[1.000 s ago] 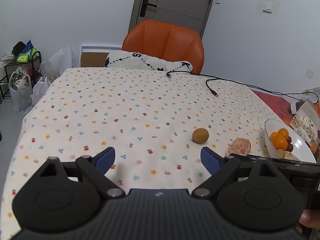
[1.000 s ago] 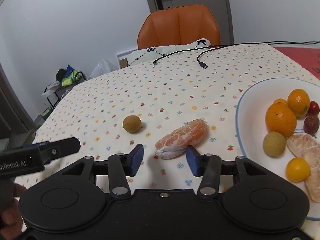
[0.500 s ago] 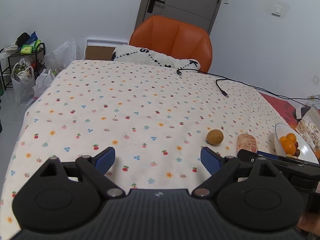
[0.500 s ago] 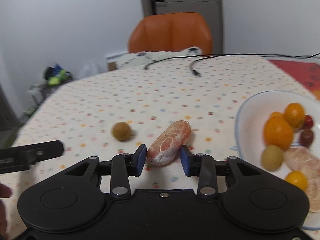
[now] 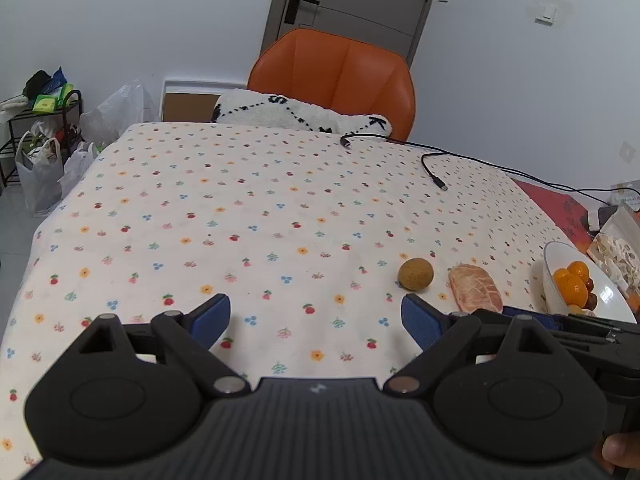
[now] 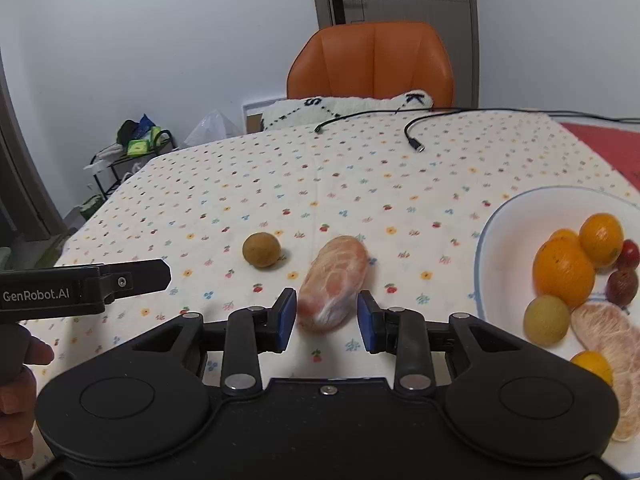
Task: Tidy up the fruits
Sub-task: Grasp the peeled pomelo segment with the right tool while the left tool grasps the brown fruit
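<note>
A peeled pink pomelo segment (image 6: pixel 334 280) lies on the flowered tablecloth, its near end between the fingers of my right gripper (image 6: pixel 326 320). That gripper is open, with a pad close on each side and a thin gap on the right. A round brown fruit (image 6: pixel 261 249) sits just left of the segment. The white bowl (image 6: pixel 486 264) at the right holds oranges (image 6: pixel 562 272), small dark fruits and more pomelo pieces. My left gripper (image 5: pixel 316 318) hovers open over bare cloth, with the brown fruit (image 5: pixel 415 274) and the segment (image 5: pixel 475 289) ahead to its right.
Two black cables (image 5: pixel 434 172) lie at the table's far side. An orange chair (image 5: pixel 332 80) with a white cushion stands behind it. Bags and a rack (image 5: pixel 40 152) are on the floor at the left. A red mat and packets (image 5: pixel 616 240) lie beyond the bowl.
My right gripper has moved forward and turned, so the pomelo segment now lies between its fingers, which have narrowed. The left gripper has shifted a little and stays open.
</note>
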Tool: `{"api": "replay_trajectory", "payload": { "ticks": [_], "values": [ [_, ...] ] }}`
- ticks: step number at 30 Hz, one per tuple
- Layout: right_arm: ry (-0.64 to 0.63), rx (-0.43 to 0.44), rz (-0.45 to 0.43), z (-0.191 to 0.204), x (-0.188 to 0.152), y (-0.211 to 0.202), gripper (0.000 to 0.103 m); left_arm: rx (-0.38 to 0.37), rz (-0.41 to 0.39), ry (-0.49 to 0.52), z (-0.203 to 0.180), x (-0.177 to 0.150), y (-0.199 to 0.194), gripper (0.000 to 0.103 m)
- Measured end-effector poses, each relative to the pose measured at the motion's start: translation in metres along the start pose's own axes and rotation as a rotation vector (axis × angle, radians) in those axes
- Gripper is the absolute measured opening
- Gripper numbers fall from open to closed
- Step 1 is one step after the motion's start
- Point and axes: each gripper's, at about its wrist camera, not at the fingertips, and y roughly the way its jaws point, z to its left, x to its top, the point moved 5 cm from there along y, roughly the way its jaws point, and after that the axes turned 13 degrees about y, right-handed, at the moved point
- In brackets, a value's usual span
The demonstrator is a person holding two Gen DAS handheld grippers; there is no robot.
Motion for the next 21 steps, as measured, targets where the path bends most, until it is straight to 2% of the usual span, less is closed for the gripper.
{"api": "replay_trajectory", "payload": {
  "ticks": [4, 12, 16, 21],
  "values": [
    [0.02, 0.023, 0.002, 0.0, 0.004, 0.002, 0.037, -0.001, 0.005, 0.007, -0.003, 0.002, 0.003, 0.091],
    [-0.007, 0.004, 0.004, 0.002, 0.008, 0.016, 0.038, -0.013, 0.006, 0.029, -0.01, 0.007, 0.012, 0.091],
    [0.007, 0.033, 0.019, -0.001, 0.014, 0.019, 0.027, -0.019, 0.004, 0.03, -0.014, 0.01, 0.017, 0.091],
    [0.037, 0.069, -0.008, -0.007, 0.026, 0.012, 0.023, -0.021, 0.001, 0.039, -0.022, 0.016, 0.024, 0.089]
  ]
}}
